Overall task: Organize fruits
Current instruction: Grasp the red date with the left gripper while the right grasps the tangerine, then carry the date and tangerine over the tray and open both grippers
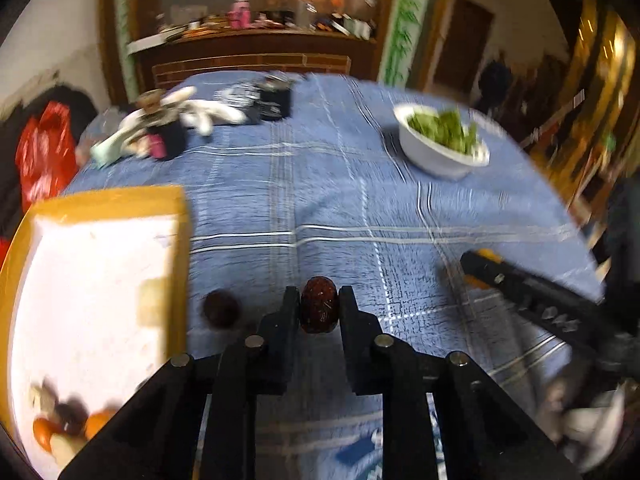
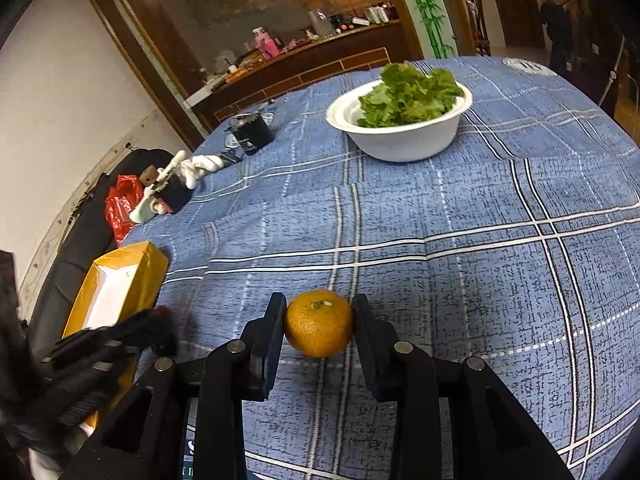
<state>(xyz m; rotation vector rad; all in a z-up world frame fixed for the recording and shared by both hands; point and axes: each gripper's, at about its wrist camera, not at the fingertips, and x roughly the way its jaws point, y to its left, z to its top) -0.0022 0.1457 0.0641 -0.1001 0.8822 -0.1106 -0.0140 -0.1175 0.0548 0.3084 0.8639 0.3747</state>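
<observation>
While both grippers already carry fruit, the step in hand looks like delivering each piece into the yellow box point(image 1: 108, 204) at the left edge of the tabletop point(image 1: 320, 184). The left gripper point(image 1: 319, 312) has its fingers point(image 1: 289, 308) closed on a dark red jujube point(image 1: 319, 310), held just right of the box's near corner. The right gripper point(image 2: 319, 322) has its fingers point(image 2: 362, 320) pressed against both sides of a mandarin point(image 2: 319, 323), well right of the box and near the front of the tabletop.

To do this well, I judge the left piece should go first, since it sits closest to the box. Lift it high enough to clear the yellow wall, move left over the white interior, and let go low so the small fruit does not bounce. Oranges and other pieces point(image 1: 68, 424) already lie in the near end of the box, so aim for bare floor beside them.

A second dark fruit point(image 1: 221, 309) lies on the cloth between the left gripper and the box; keep the swing above it to avoid knocking it. The left view is blurred, suggesting quick motion, so slow down before releasing. The white bowl of greens point(image 2: 400, 136) stands far off and poses no obstacle.
</observation>
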